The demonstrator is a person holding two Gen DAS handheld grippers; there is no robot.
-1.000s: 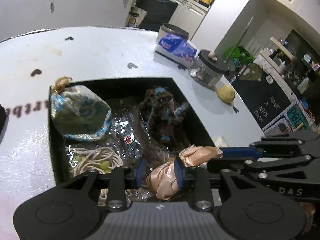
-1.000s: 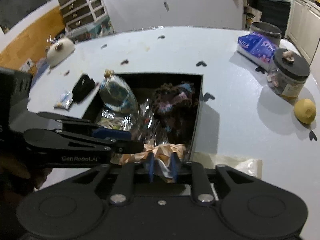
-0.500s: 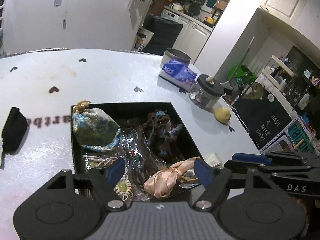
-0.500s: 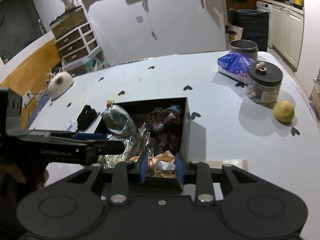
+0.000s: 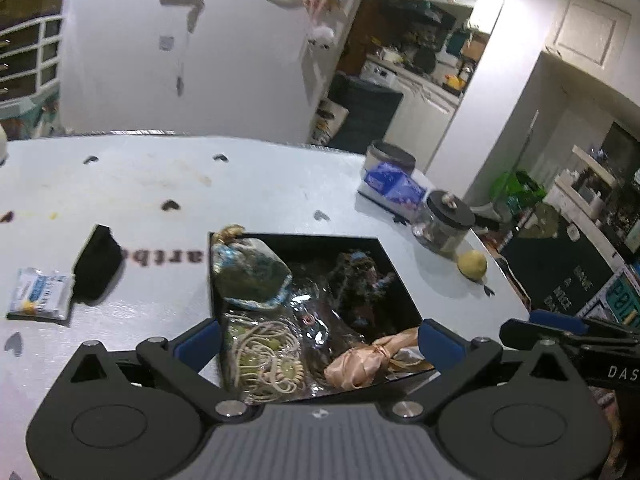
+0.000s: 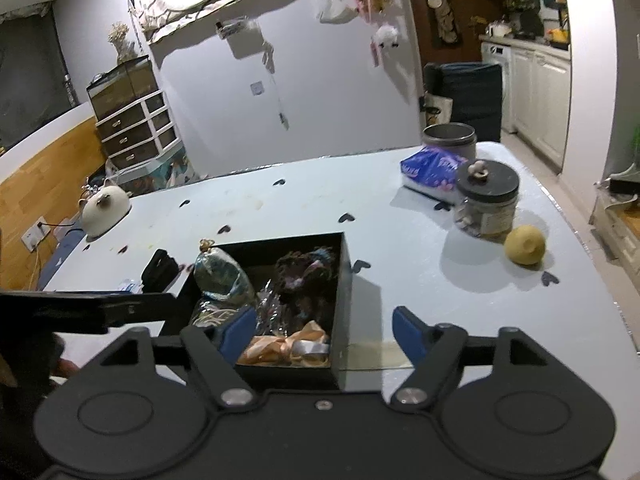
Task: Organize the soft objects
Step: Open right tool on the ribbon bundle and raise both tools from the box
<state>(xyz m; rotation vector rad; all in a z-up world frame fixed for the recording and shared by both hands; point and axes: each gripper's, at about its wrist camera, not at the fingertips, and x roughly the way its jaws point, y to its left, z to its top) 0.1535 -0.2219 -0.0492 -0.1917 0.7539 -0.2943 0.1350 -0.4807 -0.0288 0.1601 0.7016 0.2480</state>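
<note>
Lifted away from the peach ribbon, now lying in the black box. Both jaws wide, holding nothing; ribbon apparently placed

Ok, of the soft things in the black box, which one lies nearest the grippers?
The peach satin ribbon bundle, at the box's near edge, just ahead of both open grippers. The blue patterned pouch and dark knitted toy lie farther back.

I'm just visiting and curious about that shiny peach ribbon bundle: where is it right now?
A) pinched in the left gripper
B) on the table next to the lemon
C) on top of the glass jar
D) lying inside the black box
D: the peach ribbon bundle lies in the near corner of the black box, with both the left gripper and right gripper open above it.
</note>
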